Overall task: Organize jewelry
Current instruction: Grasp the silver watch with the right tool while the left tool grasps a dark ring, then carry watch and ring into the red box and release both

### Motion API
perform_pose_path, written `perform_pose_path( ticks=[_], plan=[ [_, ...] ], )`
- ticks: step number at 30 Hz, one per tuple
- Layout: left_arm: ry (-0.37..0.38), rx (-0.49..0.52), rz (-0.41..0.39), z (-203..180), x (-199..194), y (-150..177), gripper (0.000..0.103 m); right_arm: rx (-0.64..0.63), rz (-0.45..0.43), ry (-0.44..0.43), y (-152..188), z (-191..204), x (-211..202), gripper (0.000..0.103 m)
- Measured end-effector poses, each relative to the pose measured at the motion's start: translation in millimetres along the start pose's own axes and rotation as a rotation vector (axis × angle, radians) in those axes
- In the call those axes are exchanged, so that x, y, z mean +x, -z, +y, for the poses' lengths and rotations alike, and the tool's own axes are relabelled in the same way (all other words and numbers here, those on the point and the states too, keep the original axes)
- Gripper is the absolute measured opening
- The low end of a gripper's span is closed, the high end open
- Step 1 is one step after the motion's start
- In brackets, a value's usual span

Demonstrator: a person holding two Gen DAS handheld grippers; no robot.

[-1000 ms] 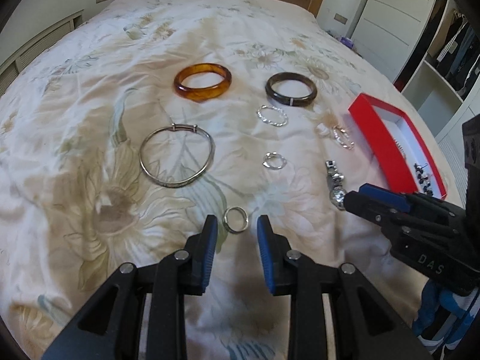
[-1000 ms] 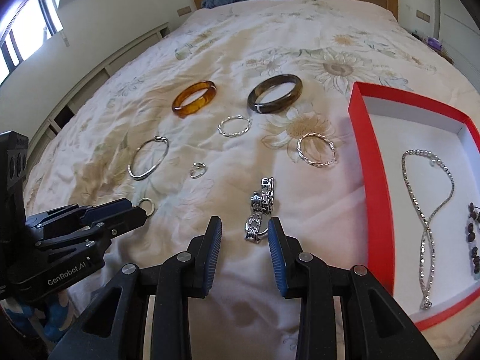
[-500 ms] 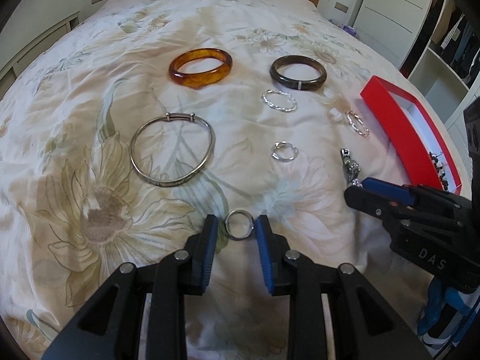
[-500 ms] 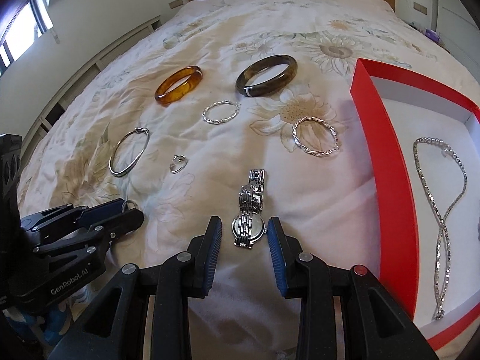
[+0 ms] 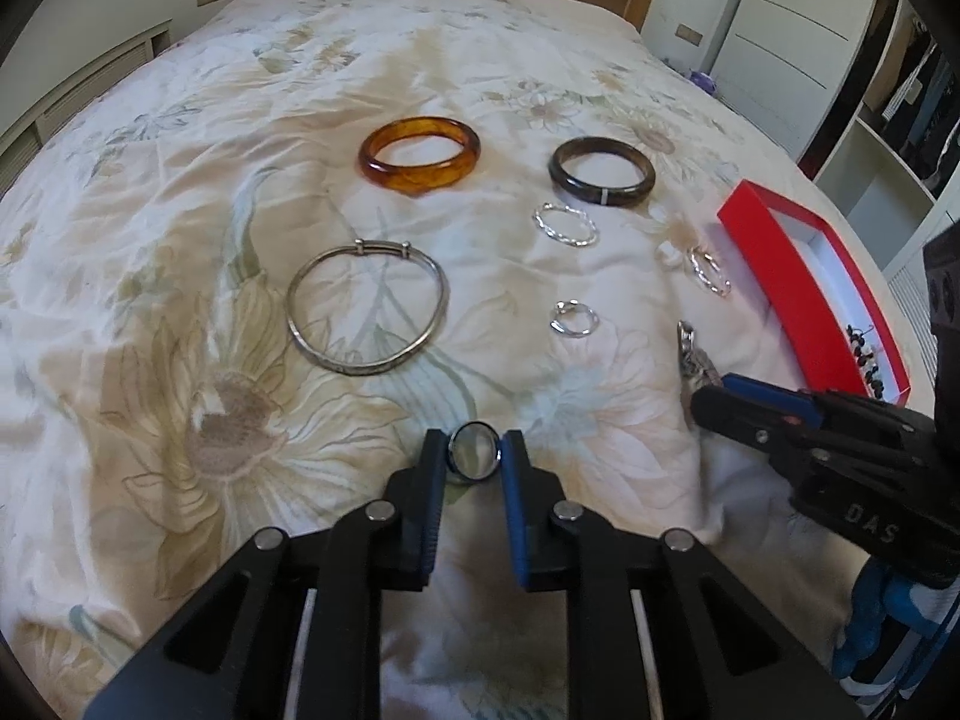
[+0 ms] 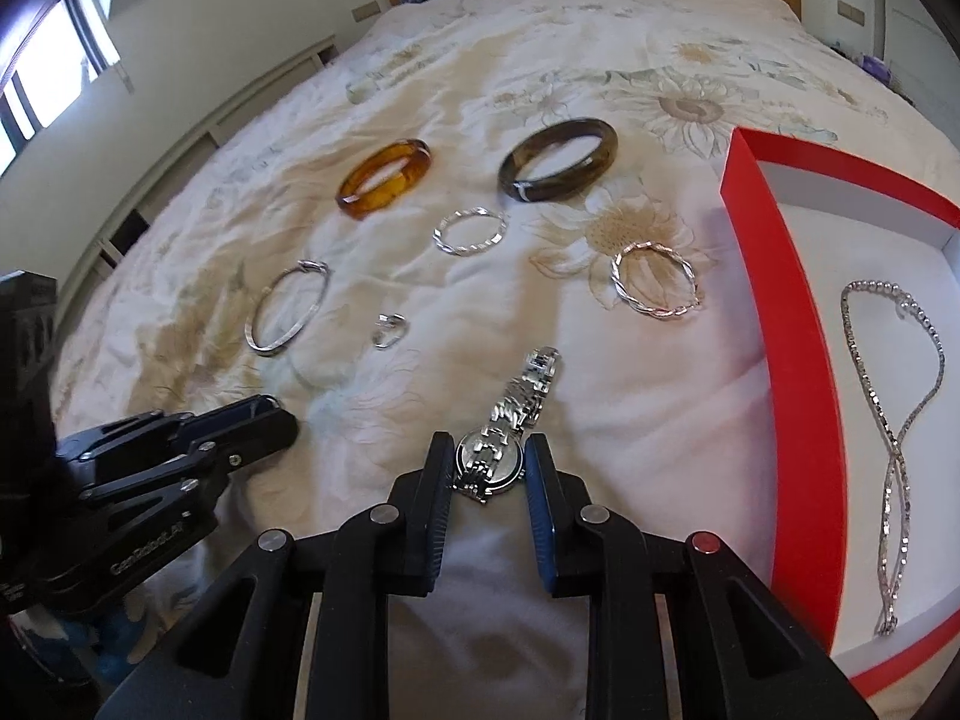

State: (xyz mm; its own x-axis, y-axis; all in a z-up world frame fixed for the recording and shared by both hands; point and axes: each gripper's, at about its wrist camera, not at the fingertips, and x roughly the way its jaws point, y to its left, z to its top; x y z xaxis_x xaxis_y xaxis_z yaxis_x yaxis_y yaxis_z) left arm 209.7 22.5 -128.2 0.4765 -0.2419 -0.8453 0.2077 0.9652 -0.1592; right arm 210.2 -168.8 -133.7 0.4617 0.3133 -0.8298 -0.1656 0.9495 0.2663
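On the floral bedspread, a small silver ring (image 5: 475,425) stands between the blue pads of my left gripper (image 5: 473,450). Its jaws are closing and both pads touch the ring's sides. A silver watch (image 6: 489,467) lies with its round face between the pads of my right gripper (image 6: 489,450). Those jaws are closing too and press on the case, while the band (image 6: 528,390) trails away ahead. The red box (image 6: 780,312) at the right holds a silver necklace (image 6: 894,450).
An amber bangle (image 5: 420,178), a dark bangle (image 5: 600,195), a thin silver bangle (image 5: 366,366), two twisted silver bracelets (image 5: 567,238) and a small open ring (image 5: 573,331) lie ahead on the bed. Dark beads (image 5: 864,354) sit in the box. Wardrobes stand at the right.
Both grippers have come forward and down. The ring, once ahead of the left fingertips, is now between them, and the watch face is between the right ones. Both jaws have narrowed.
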Motion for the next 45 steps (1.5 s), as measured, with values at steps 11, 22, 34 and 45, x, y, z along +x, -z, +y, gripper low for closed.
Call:
perform_pose_path(
  ticks=[11, 22, 34, 45],
  plan=[
    [-0.008, -0.029, -0.050, -1, -42, -1, 0.017, -0.001, -0.093, -0.054, -4, 15, -53, 0.024],
    [0.043, 0.021, -0.100, -47, -82, -11, 0.017, 0.004, -0.196, -0.032, 5, 6, -121, 0.024],
    [0.181, 0.167, -0.072, -165, -58, -39, 0.017, 0.108, -0.251, 0.079, 23, -90, -169, 0.024],
    [0.200, 0.298, -0.002, -258, 27, -89, 0.017, 0.113, -0.219, 0.148, -27, -185, -133, 0.024]
  ],
)
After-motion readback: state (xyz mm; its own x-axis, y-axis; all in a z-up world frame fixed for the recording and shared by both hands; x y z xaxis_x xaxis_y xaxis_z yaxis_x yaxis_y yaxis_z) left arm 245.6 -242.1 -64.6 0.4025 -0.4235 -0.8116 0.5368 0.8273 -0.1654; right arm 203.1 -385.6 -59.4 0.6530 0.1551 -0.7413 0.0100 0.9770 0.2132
